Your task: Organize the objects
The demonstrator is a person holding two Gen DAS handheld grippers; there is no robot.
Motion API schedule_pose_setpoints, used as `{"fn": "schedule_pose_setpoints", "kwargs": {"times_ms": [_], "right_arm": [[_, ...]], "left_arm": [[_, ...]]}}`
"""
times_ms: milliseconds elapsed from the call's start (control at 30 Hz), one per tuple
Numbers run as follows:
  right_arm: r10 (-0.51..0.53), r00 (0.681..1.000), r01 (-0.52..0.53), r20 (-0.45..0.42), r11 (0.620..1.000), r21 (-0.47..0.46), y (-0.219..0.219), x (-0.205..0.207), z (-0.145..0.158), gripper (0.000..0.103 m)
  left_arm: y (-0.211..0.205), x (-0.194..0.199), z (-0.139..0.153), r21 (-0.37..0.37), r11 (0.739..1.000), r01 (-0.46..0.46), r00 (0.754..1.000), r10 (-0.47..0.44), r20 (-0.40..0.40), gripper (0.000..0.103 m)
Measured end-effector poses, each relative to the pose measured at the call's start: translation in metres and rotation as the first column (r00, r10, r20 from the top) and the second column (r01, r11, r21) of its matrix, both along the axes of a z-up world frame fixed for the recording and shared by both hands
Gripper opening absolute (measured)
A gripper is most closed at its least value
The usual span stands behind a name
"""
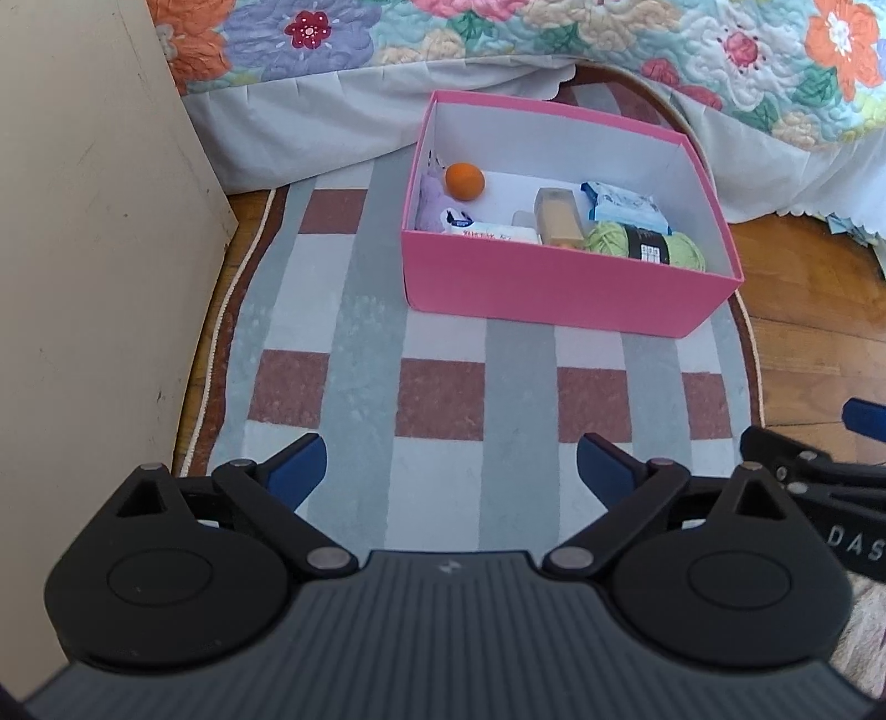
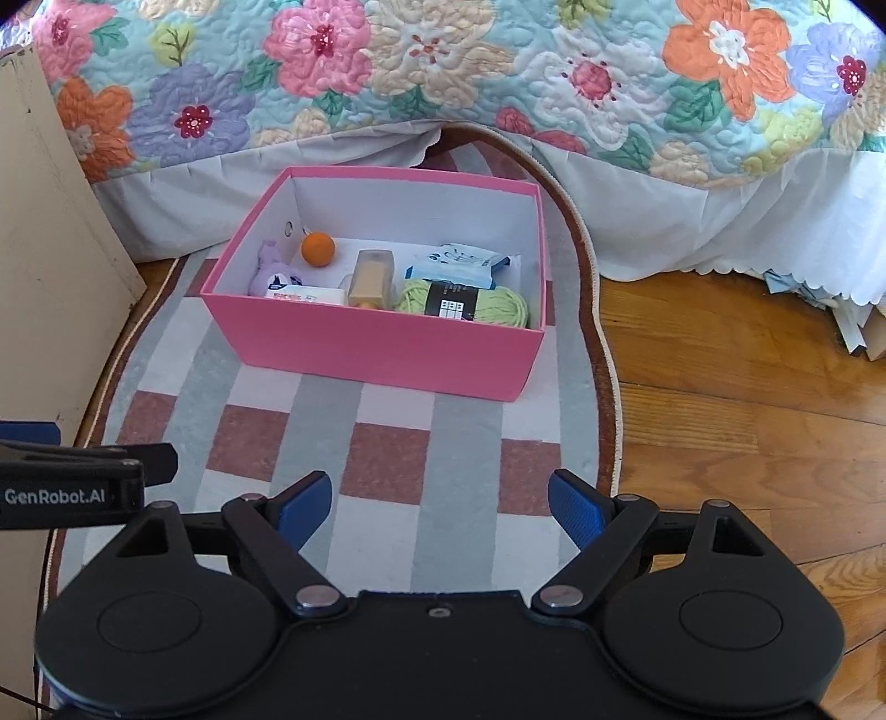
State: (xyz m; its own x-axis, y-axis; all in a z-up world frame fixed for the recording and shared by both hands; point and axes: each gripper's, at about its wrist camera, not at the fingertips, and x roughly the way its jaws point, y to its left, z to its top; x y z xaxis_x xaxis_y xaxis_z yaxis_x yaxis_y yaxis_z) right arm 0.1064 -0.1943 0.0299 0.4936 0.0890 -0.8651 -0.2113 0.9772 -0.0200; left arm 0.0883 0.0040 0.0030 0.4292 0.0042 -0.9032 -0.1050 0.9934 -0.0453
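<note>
A pink box stands on a checked rug. Inside it lie an orange ball, a purple plush toy, a white packet, a tan box, a blue-white pouch and green yarn. My left gripper is open and empty, above the rug in front of the box. My right gripper is open and empty, also short of the box.
The rug lies on a wooden floor. A bed with a floral quilt is behind the box. A beige cabinet side stands at the left.
</note>
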Motion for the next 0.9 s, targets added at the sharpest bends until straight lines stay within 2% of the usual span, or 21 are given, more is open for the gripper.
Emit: {"fn": "schedule_pose_setpoints", "kwargs": {"times_ms": [267,600,900], "right_arm": [[-0.026,1.0,0.026,-0.013,0.999,-0.02,-0.01,0.002,-0.003,0.088],[-0.04,0.999,0.04,-0.016,0.998,-0.04,-0.013,0.004,-0.008,0.088],[-0.049,0.999,0.048,-0.013,0.998,-0.033,-0.021,-0.008,-0.005,0.088]], "left_arm": [[0.004,-0.006,-0.002,0.004,1.0,-0.001,1.0,0.001,-0.005,0.098],[0.003,-0.013,-0.016,-0.009,1.0,0.016,0.997,-0.017,-0.08,0.098],[0.008,-0.022,-0.009,-0.004,1.0,-0.004,0.999,0.004,-0.051,0.098]]}}
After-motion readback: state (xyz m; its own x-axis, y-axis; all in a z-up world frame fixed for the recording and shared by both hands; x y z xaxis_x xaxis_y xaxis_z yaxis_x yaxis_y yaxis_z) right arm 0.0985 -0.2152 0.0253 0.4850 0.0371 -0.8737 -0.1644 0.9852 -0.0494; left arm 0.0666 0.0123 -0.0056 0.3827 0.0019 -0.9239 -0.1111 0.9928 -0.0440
